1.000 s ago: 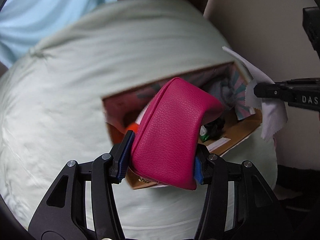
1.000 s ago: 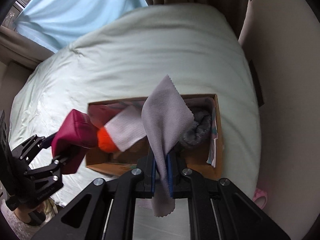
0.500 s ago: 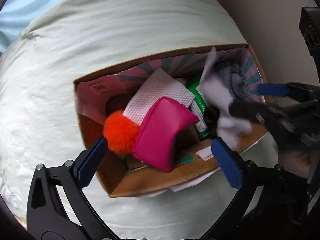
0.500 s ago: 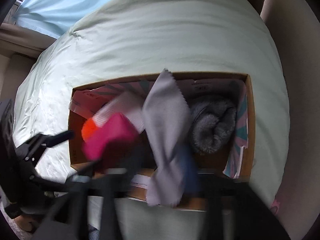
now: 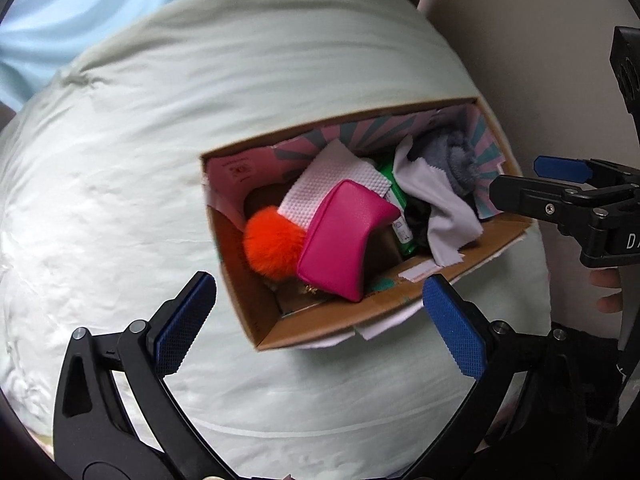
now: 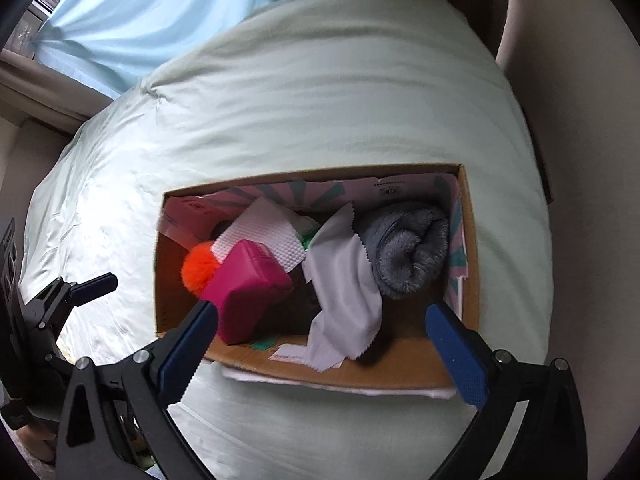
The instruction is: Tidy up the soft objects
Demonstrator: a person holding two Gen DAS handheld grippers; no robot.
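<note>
Both grippers, left gripper [image 5: 318, 320] and right gripper [image 6: 320, 348], hung over the cardboard box [image 6: 470, 240] with fingers apart and empty; pink pouch [image 5: 344, 240] at 9 o'clock of the grey cloth [image 6: 344, 280], both lying loose inside

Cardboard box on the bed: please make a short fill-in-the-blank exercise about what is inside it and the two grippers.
1. The pink pouch lies inside the ____ box.
2. The fluffy ball touching the pouch is ____ in colour.
3. The left gripper and the right gripper both have their jaws ____.
4. The grey cloth hangs over the box's ____ edge.

Missing words: cardboard; orange; open; near
</note>
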